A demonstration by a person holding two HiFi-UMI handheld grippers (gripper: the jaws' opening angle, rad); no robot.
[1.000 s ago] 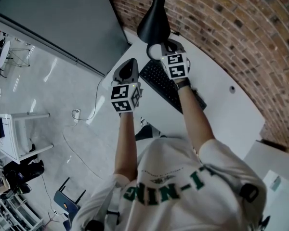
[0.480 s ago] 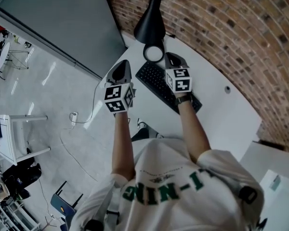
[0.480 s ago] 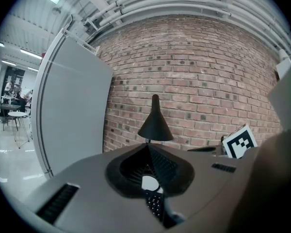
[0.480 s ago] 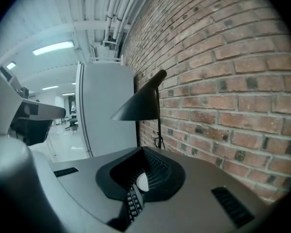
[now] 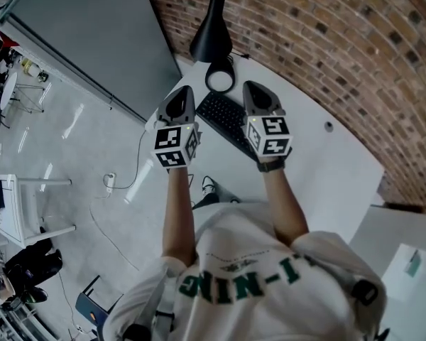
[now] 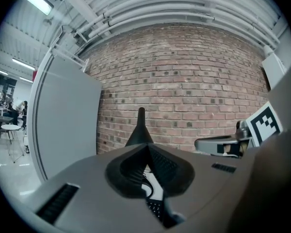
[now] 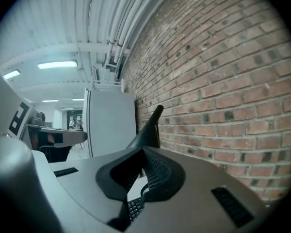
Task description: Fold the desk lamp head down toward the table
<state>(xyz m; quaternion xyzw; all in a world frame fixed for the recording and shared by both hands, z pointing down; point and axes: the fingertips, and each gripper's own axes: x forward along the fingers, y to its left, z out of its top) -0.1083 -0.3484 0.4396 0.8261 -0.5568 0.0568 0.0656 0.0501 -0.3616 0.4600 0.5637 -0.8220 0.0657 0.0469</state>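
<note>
The lamp [image 5: 211, 40] stands at the far edge of the table [image 5: 319, 155], close to the wall [image 5: 326, 34]. It is a black cone with its wide end down and a thin stem rising from it. A pale ring [image 5: 220, 79] lies on the table just beside the cone, on the near side; I cannot tell whether it belongs to the lamp.

Neither claw touches the lamp. The left claw [image 5: 184, 94] and right claw [image 5: 253, 89] hover near it, one on each side of a keyboard [image 5: 227, 119]. In both gripper views the jaws meet at the tips with nothing held, and only table and keys show through the gap below.

With the cone's mouth facing the table, I judge the fold to be done or close to it, and this moment to be a pause clear of the lamp. If more fold is wanted, one claw would have to open, reach forward to the stem or the cone's upper part, and press it down gently, while the other perhaps steadies the foot so the lamp does not slide.

The table is white, smooth and curved at its edge. The wall behind is red brick, and a tall grey panel [image 5: 78, 27] stands to its left. The floor [image 5: 57, 126] is pale and glossy, with a cable [image 5: 121, 180] trailing across it. Pipes [image 6: 150, 11] and strip lights run along the ceiling.
</note>
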